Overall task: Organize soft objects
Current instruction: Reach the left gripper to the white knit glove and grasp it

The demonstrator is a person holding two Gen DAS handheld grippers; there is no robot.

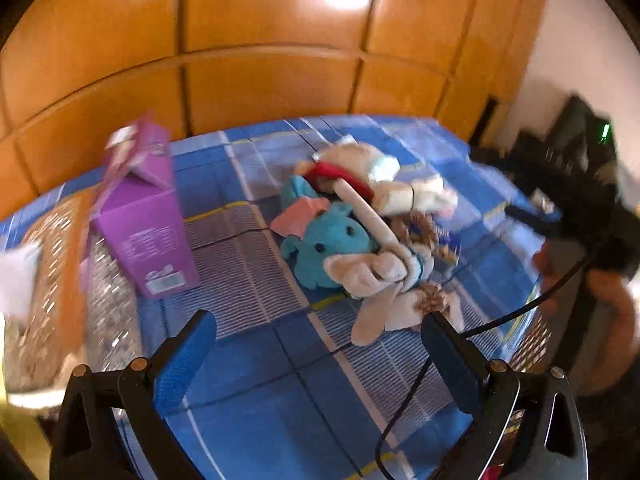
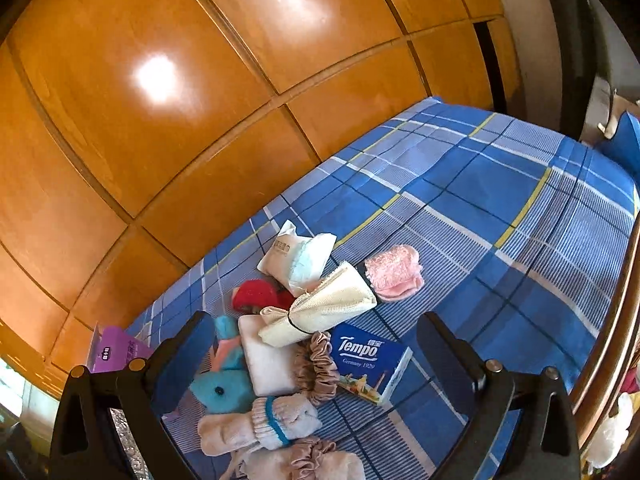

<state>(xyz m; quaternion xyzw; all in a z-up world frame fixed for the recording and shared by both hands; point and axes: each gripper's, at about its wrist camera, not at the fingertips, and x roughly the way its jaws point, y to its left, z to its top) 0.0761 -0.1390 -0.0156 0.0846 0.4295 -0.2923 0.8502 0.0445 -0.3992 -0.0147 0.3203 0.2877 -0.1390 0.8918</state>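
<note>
Counts, rt wrist view unless noted: 1 teal plush toy (image 2: 224,390), 1 Tempo tissue pack (image 2: 370,362), 1 pink fluffy cloth (image 2: 394,272), 1 rolled cream cloth (image 2: 320,306) w/ a black band, 1 white pouch (image 2: 298,258), 1 red item (image 2: 256,295), 2 satin scrunchies (image 2: 316,366) (image 2: 310,456), 1 rolled beige sock (image 2: 260,426), 1 white pad (image 2: 268,362). Purple boxes: 1 (image 1: 146,216). Some of the pile is hidden, so approx.

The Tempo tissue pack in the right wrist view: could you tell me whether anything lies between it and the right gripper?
Nothing visible blocks it. The Tempo tissue pack lies flat on the blue plaid sheet, uncovered, between the open fingers of the right gripper. A beige scrunchie crowds its left edge.
</note>
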